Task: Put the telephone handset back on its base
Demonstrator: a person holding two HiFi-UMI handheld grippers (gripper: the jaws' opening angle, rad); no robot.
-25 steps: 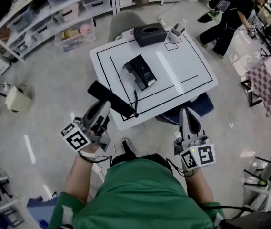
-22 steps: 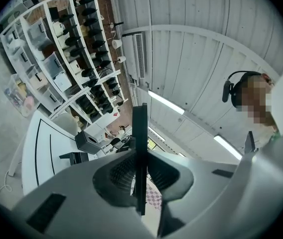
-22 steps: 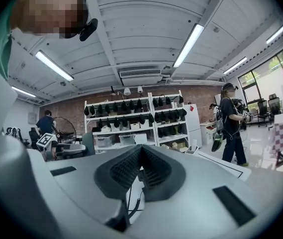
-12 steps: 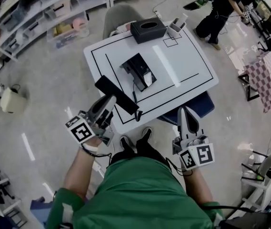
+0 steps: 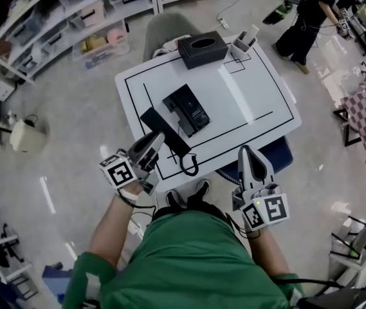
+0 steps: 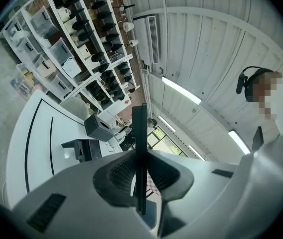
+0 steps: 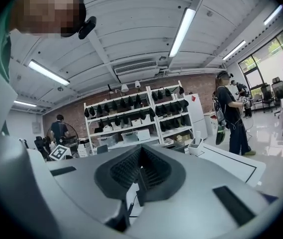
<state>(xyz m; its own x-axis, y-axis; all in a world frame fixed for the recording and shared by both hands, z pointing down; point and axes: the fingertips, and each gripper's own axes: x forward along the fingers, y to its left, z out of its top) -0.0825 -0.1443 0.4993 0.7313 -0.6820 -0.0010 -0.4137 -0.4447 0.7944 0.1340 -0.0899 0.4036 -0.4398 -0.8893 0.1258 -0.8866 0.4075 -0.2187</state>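
The black telephone handset [image 5: 161,131] hangs over the near left part of the white table [image 5: 260,89], with my left gripper [image 5: 157,140] shut on its near end. The black base [image 5: 187,109] stands just beyond and to the right of the handset, apart from it. A black cord [image 5: 188,165] loops off the table's front edge. In the left gripper view the handset [image 6: 140,133] shows edge-on, upright between the pads, and the base [image 6: 83,149] lies ahead at the left. My right gripper [image 5: 249,161] stays shut and empty off the front edge; its jaws [image 7: 140,176] meet.
A black tissue box [image 5: 202,49] and a white holder [image 5: 244,42] stand at the table's far edge. A grey chair [image 5: 163,28] is behind the table and a blue seat [image 5: 279,150] under its front. Shelves [image 5: 60,18] line the left. A person [image 5: 308,11] stands far right.
My left gripper has carried the handset forward and down, from off the table's front left corner to over the table beside the base. The right gripper has edged forward.
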